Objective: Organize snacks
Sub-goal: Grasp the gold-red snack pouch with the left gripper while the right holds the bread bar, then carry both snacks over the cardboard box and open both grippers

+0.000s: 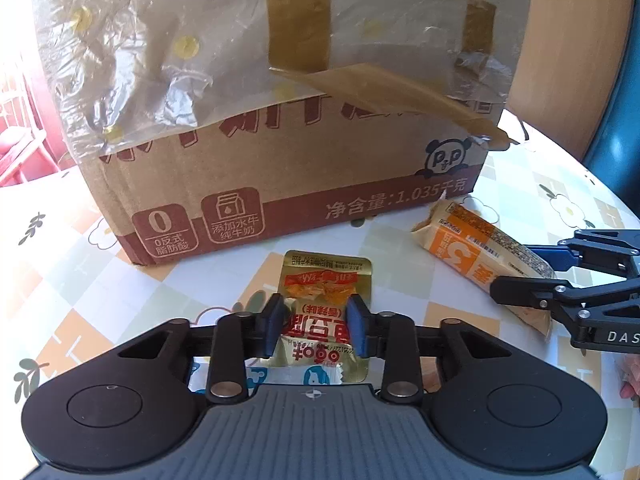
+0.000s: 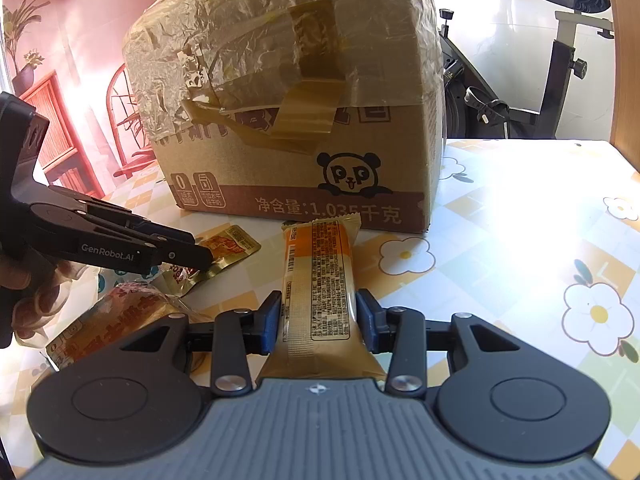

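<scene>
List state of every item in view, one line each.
cardboard box: upright on table, taped, wrapped in plastic film
gold snack packet: flat on table, between left gripper pads
orange snack bar: clamped in right gripper
clear-wrapped snack: lying loose on table

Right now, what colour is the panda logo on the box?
Black, on the brown box; panda logo clearest in the right wrist view.

A round table w/ a flower-print checked cloth (image 2: 520,240) is lit by strong sunlight. A black-and-white exercise bike (image 2: 560,60) is seen behind, w/ a red wooden chair (image 2: 124,120) and a potted plant (image 2: 24,68) at left.
</scene>
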Motion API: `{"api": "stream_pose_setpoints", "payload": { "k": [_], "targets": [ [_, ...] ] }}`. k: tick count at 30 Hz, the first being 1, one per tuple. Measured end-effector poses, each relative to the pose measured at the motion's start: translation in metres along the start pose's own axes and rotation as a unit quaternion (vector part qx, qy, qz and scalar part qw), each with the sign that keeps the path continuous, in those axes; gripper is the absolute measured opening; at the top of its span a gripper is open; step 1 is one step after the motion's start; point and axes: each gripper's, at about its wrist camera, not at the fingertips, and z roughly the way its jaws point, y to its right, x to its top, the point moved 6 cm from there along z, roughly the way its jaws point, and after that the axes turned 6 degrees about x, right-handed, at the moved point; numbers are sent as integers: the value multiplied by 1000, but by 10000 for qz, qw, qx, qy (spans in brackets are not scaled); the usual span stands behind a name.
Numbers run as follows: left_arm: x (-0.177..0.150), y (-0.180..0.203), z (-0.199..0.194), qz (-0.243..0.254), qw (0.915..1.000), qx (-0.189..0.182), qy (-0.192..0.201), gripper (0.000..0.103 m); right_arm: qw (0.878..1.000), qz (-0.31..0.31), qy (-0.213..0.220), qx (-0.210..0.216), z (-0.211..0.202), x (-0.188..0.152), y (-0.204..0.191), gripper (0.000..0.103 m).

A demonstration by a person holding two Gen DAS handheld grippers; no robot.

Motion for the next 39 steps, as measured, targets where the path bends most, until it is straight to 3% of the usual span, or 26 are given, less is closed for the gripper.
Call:
{"api": "stream_pose_setpoints", "payload": {
  "k": [5, 13, 17, 21, 30, 39],
  "targets": [
    [2, -4, 7, -29, 10000, 10, -49, 55, 10000, 0, 0, 8, 0, 0, 0, 42],
    [6, 8, 17, 73, 9999, 89, 19, 67, 10000, -3, -4, 36, 0, -1, 1, 42],
    [12, 12, 21, 77, 9999, 104, 87, 48, 10000, -2, -5, 44, 0, -1, 1, 42],
    [11, 17, 19, 148, 9998, 77, 63, 40, 10000, 1, -3, 43, 1, 0, 0, 42],
    [8, 8, -2, 70, 9996, 154, 218, 37, 10000, 11, 9, 86, 0, 0, 1, 42],
    [26, -3, -52, -425, 9955, 246, 805, 38, 9995, -208, 119, 204, -12, 4, -6, 40]
  ]
}}
